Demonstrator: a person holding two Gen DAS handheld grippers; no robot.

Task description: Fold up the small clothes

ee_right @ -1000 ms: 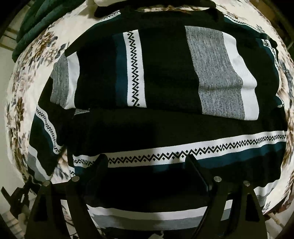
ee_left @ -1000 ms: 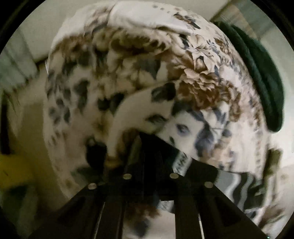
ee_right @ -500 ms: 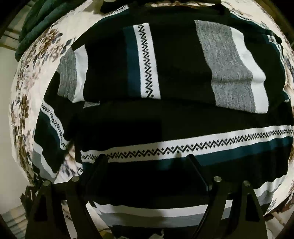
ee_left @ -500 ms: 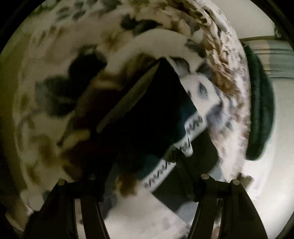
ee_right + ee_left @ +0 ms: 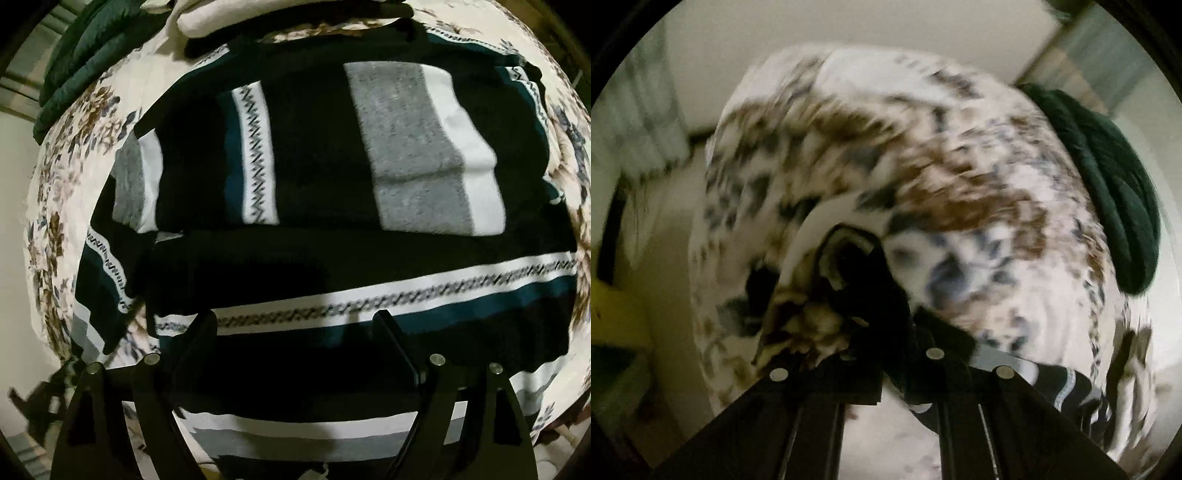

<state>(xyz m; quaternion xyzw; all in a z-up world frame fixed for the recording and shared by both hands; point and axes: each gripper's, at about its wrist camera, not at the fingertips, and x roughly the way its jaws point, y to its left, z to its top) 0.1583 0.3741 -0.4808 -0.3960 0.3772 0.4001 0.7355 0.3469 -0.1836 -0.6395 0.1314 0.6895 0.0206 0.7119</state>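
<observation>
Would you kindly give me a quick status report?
Left gripper just snapped shut on striped sweater edge. Right gripper open above sweater, holding nothing. Sweater part folded on floral bedspread. Nothing in the way.

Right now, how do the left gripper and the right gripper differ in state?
The left gripper is shut, having just closed on a dark fold of the striped garment; the right gripper is open and holds nothing. The left view is badly blurred, the right only slightly. Both point down at the floral bedspread.

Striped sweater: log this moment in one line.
left gripper: shut on striped sweater | right gripper: open above it | surface: floral bedspread
</observation>
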